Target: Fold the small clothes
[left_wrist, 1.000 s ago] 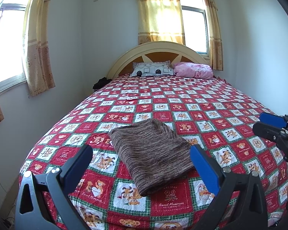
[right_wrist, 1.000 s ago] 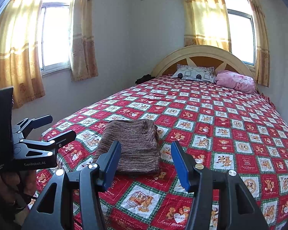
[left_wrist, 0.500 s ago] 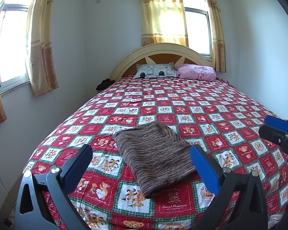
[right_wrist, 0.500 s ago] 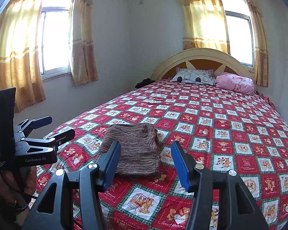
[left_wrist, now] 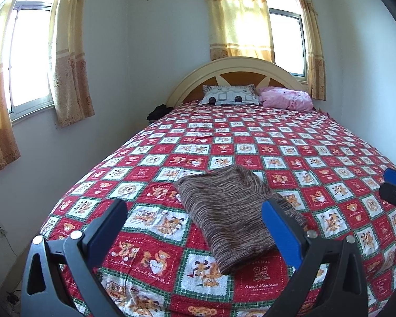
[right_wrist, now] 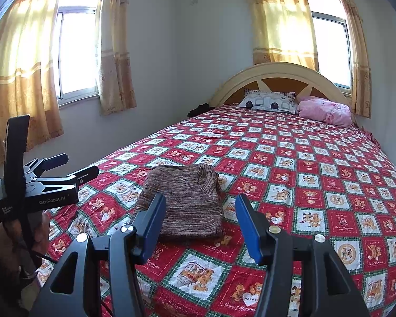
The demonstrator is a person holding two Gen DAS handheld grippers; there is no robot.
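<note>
A brown striped knit garment (left_wrist: 232,211) lies folded in a rectangle on the red patchwork quilt (left_wrist: 250,142), close to the foot of the bed. My left gripper (left_wrist: 194,228) hovers short of it, open wide, with nothing between its blue pads. In the right wrist view the same garment (right_wrist: 187,200) lies just beyond my right gripper (right_wrist: 200,223), which is open and empty. The left gripper (right_wrist: 76,164) shows at the left edge of that view, held by a hand, off the bed's left side. The right gripper (left_wrist: 390,186) peeks in at the right edge of the left wrist view.
The quilt (right_wrist: 316,174) covers the whole bed. A patterned pillow (left_wrist: 229,96) and a pink pillow (left_wrist: 285,97) rest against the curved headboard (left_wrist: 237,66). A dark bundle (left_wrist: 158,112) sits at the far left corner. Curtained windows and walls flank the bed.
The left gripper has swung slightly to the left, so the garment and headboard sit further right in its view. The right gripper and the garment have not moved.
</note>
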